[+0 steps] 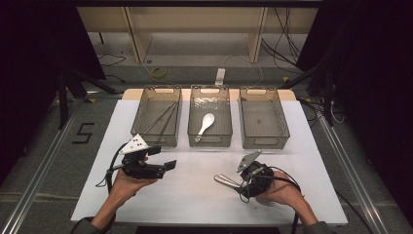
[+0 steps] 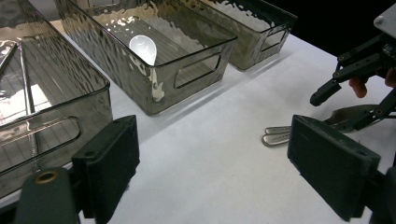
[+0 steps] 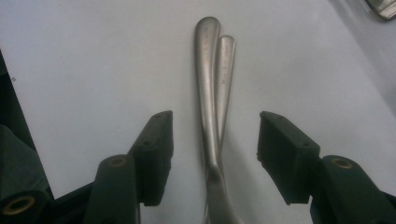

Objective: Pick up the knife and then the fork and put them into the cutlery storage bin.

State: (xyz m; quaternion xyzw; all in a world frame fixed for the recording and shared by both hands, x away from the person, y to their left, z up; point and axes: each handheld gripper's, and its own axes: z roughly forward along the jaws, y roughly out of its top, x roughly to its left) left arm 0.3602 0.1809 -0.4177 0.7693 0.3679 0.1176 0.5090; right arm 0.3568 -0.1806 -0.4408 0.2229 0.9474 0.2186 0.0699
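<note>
While sorting goes on: two metal handles [image 3: 212, 93] lie side by side on the bench [image 1: 195, 190], lower right of the high view.
Done: white spoon [image 1: 205, 123] in middle bin [image 1: 210, 142].
Right claw [image 3: 212, 156]: spread around both handles, not pinching.
Left claw [image 2: 229, 163]: spread, empty.
Left to do: grab, drop in a bin.

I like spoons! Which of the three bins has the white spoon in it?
The middle bin holds the white spoon; the left bin has thin sticks, the right bin nothing.

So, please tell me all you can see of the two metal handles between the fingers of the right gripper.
The two metal handles are slim, matt silver, with rounded ends. They lie flat on the white table, side by side and touching, one reaching slightly farther. The right gripper straddles them, its fingers apart and touching neither. Their heads are hidden.
</note>
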